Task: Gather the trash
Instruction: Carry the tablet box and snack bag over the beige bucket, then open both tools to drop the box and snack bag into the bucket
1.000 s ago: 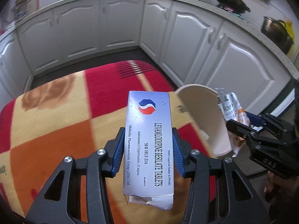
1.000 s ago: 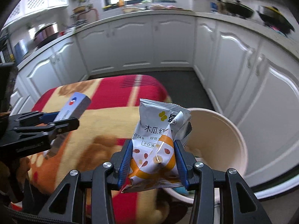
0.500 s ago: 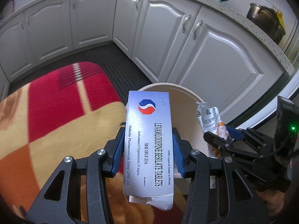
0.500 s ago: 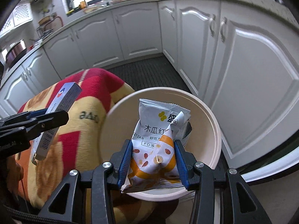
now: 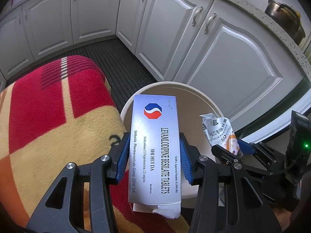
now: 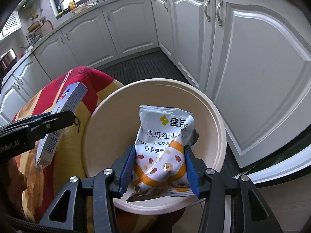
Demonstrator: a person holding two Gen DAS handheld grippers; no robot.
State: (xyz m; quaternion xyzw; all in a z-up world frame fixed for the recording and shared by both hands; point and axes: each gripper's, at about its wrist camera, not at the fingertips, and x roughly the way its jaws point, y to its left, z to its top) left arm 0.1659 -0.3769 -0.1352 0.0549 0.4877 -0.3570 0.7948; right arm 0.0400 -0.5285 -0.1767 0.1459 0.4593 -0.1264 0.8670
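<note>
Risk of a miss centres on the bin (image 6: 213, 106): the right gripper (image 6: 159, 167), jaws just easing apart around the snack packet (image 6: 161, 149) above the bin's mouth, may snag it, while the tablet box (image 5: 155, 151), pinched by the left gripper (image 5: 154, 160) over the bin's near rim, may fall outside.

snack bag (image 6: 163, 149) over bin (image 6: 217, 114), blanket (image 6: 83, 81) left

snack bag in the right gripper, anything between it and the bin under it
Nothing: in the right wrist view the snack bag hangs over the bin's bare inside. The right gripper's jaws have just been opening.
</note>
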